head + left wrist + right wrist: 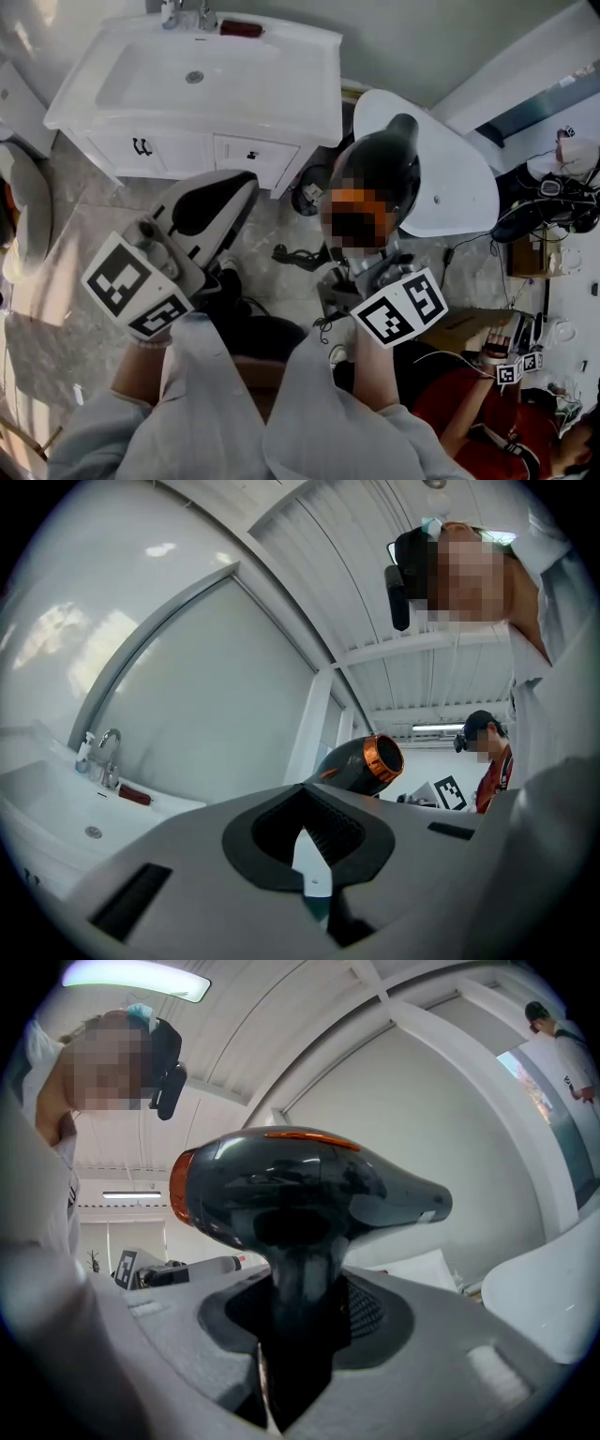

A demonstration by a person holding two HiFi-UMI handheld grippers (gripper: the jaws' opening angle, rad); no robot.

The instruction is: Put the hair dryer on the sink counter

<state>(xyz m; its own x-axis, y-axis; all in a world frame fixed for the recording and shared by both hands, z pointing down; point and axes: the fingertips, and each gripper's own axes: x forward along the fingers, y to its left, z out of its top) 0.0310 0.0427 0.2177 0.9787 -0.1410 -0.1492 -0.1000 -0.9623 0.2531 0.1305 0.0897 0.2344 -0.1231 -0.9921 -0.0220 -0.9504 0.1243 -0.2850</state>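
Task's only partway, I'd say. The hair dryer (380, 178) isn't sitting on the sink counter (300, 94) yet. It's hanging in the air, well apart from the counter and off to its right, over the floor and in front of a white curved fixture (459, 187) (toilet lid or tub, can't tell). So pickup looks done; the carry across and the set-down are what's left. The counter is looking mostly bare beside the basin, w/ a tap (192, 13) and a small red thing (241, 29) along the back edge, so there's prob. room on the flat strip right of the basin.

The right claw (298, 1354) is doing the holding. Its jaws are standing fairly wide, clamping the dryer's dark handle btwn them, pads pressing on both sides. The dryer is sticking up out of the claw, handle down, body on top, orange-ringed end facing the person, nozzle pointing away.

The left claw (309, 860) is carrying nothing. Its jaws are sitting close together w/ just a sliver btwn them. It's hovering left of the dryer, nearer the cabinet front, touching nothing.

Another person in red (487, 412) is sitting low at the right, not getting involved. A dark cable (292, 255) is lying on the floor; can't tell if it's the dryer's cord.
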